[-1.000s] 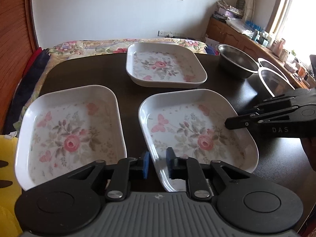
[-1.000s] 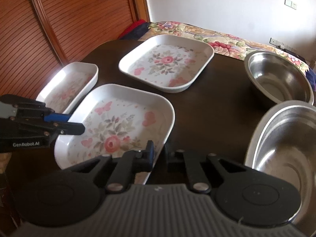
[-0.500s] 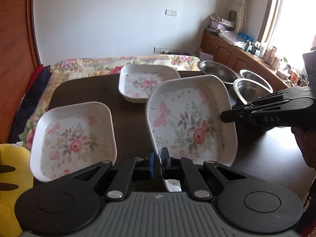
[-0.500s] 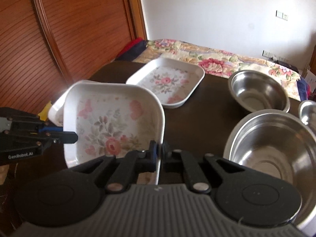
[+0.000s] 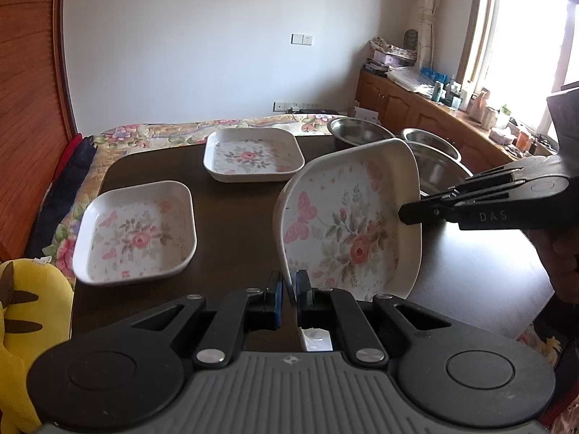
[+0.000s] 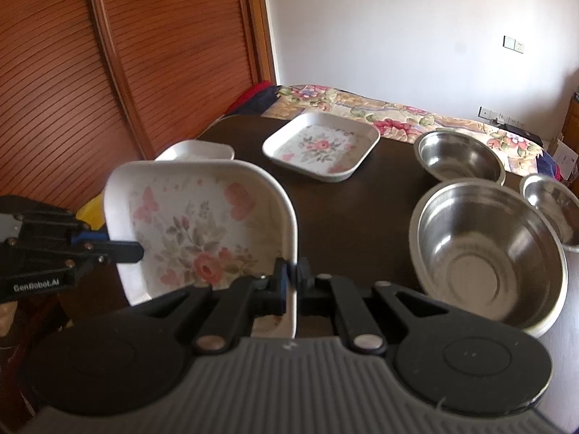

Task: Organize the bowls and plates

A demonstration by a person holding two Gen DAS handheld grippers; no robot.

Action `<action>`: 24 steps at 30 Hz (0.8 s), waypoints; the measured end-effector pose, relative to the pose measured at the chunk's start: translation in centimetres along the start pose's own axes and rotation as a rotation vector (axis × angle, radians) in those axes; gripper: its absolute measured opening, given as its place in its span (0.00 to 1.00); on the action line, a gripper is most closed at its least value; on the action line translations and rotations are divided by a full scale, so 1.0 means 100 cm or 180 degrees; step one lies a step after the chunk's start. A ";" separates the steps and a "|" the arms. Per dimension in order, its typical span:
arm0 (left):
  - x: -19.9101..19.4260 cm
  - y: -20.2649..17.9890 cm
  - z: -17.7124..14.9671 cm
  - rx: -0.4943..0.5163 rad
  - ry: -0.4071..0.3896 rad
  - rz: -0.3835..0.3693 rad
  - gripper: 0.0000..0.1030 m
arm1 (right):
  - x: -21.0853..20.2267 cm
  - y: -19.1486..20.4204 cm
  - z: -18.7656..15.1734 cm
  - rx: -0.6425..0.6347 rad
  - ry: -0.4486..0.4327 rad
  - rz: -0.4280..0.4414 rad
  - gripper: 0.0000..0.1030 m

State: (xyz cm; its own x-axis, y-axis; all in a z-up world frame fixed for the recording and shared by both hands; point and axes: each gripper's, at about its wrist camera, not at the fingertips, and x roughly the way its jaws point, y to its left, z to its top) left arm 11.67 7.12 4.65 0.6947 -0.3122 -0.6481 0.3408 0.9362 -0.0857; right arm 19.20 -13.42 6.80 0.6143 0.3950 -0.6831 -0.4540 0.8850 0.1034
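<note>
A dark table (image 5: 231, 202) stood before a flowered bedspread. Both claws pinched one floral plate (image 5: 347, 224), lifted and tilted above the table: the left gripper (image 5: 288, 291) on its left rim, the right gripper (image 6: 292, 276) on the opposite rim. Two more plates (image 5: 137, 233) lay flat and apart, three steel bowls (image 6: 485, 249) sat unnested. By my reading, stacking had barely begun.
</note>
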 end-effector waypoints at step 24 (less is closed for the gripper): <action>0.036 0.020 -0.019 -0.0287 0.0119 0.0050 0.37 | 0.024 -0.001 -0.038 0.0278 0.0126 0.0168 0.07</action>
State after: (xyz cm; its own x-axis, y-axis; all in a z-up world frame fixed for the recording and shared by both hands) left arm 13.61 8.17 0.70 0.6748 -0.2928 -0.6775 0.2706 0.9522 -0.1420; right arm 18.27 -13.45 2.41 0.5643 0.4332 -0.7028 -0.4262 0.8819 0.2014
